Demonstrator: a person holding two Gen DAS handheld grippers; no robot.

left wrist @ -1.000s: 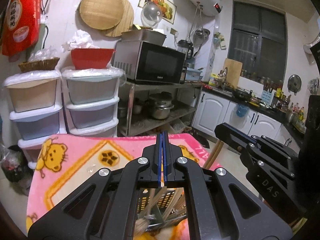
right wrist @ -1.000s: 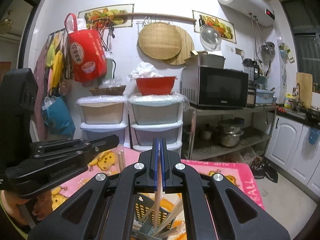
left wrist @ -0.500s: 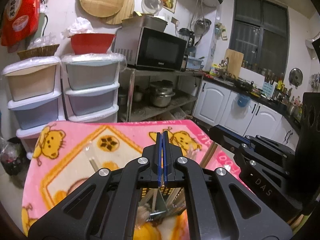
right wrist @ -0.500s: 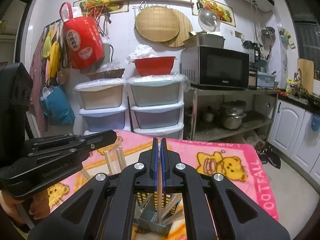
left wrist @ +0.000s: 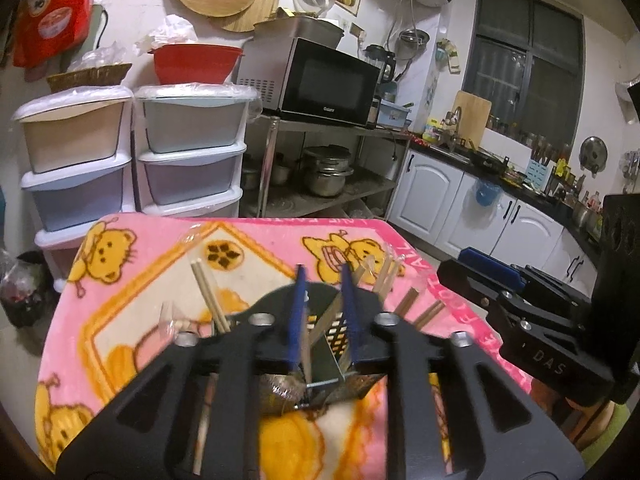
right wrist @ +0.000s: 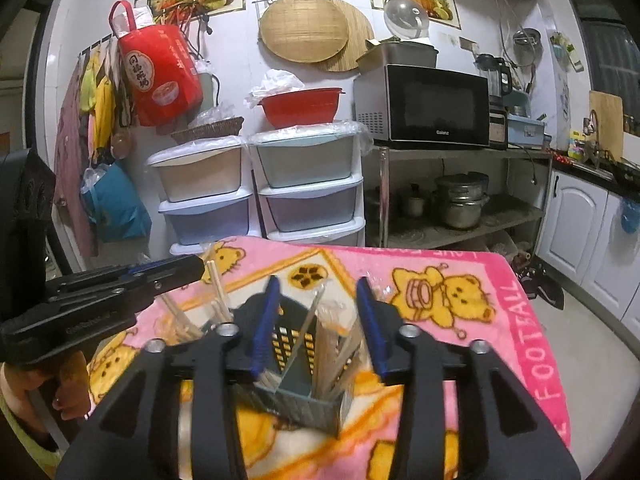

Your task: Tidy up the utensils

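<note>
A grey slotted utensil holder stands on the pink bear blanket and holds several wooden chopsticks. It also shows in the left wrist view. My right gripper is open and empty, its fingers either side of the holder's top. My left gripper is open and empty just above the holder; a chopstick stands in the holder below it. Loose chopsticks lie on the blanket to the left, and more chopsticks lie to the right.
The table's far edge faces stacked plastic drawers and a metal shelf with a microwave. Kitchen cabinets run along the right. The other gripper shows at the right of the left wrist view.
Both grippers have opened; each let its chopstick go into the holder. Both cameras have tilted down, so more of the blanket shows.
</note>
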